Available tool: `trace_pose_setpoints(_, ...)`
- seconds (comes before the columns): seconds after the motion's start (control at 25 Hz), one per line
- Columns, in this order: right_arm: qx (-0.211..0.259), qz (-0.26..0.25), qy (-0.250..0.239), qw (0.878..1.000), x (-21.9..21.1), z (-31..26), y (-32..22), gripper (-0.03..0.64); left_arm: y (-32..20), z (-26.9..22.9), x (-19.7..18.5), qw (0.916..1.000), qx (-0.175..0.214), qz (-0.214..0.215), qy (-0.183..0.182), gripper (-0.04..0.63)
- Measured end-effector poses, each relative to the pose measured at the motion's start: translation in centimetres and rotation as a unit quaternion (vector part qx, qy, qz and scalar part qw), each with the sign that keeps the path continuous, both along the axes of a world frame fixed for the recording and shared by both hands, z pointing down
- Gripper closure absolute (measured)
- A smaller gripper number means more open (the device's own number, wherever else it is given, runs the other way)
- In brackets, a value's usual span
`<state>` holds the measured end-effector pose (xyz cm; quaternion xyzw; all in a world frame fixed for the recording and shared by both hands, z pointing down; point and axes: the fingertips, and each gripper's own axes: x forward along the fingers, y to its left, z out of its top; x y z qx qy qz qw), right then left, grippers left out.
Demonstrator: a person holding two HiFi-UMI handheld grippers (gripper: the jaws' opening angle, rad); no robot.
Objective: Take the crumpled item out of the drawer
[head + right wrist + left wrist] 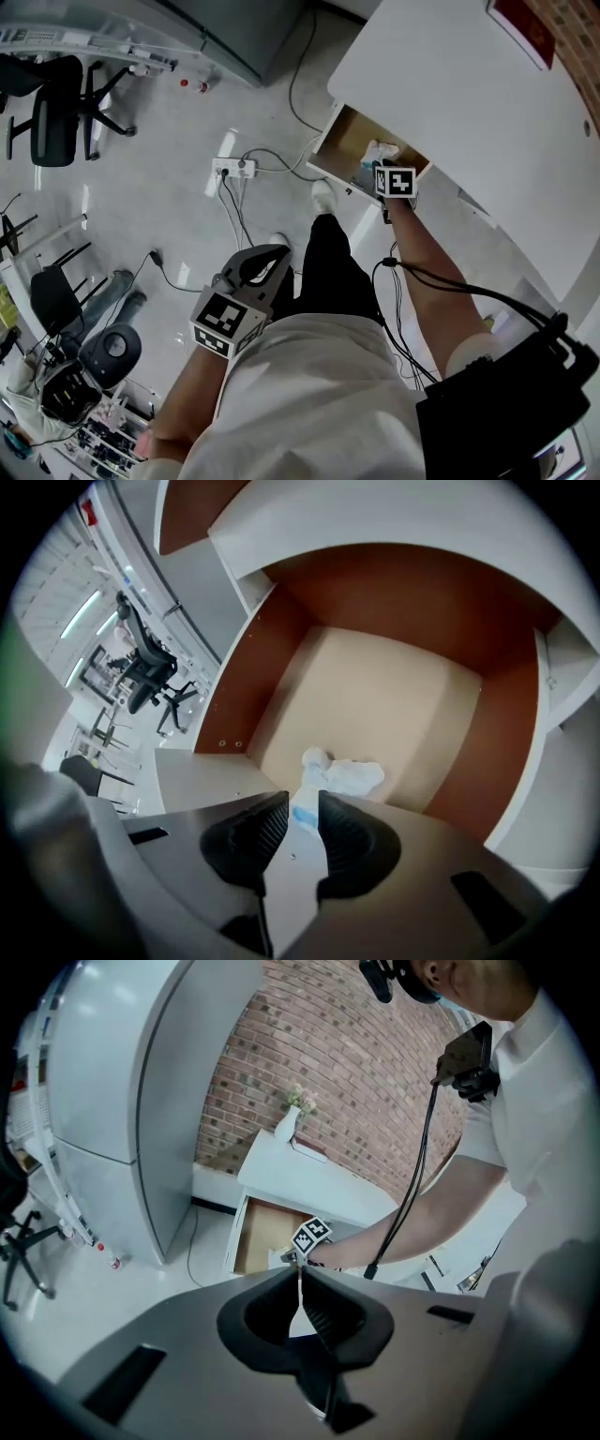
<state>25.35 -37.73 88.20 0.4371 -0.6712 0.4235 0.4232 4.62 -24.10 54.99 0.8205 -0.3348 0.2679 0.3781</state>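
Close by the person's hip, the left gripper point(300, 1277) hangs with its jaws pressed together on nothing. Farther out, the right gripper point(303, 805) reaches into the open drawer point(239, 682), its jaws pinching the near end of the crumpled white item point(352, 775), which trails onto the drawer floor near the front edge.

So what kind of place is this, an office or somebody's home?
Probably an office or lab workspace, not a home: rolling office chairs on a glossy floor, a power strip with loose cables, and a white desk against a brick wall.
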Motion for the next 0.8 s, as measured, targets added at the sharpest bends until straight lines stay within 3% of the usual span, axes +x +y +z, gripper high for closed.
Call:
trace_pose_setpoints(0.32,-0.023,0.012,0.03,0.999,0.3,2.8,-1.0,0.495,-0.9,1.3,-1.2,0.9996,-0.015,-0.022,-0.004,0.569)
trace_pose_setpoints(0.52,-0.023,0.012,0.05,0.998,0.7,4.5,-1.4,0.561,-0.7,2.4,-1.3,0.9995,-0.016,-0.026,-0.006,0.569)
trace_pose_setpoints(0.8,-0.025,0.001,0.057,0.998,0.8,6.4,-1.4,0.565,0.0,4.1,-1.8,0.9989,-0.025,-0.037,-0.01,0.569)
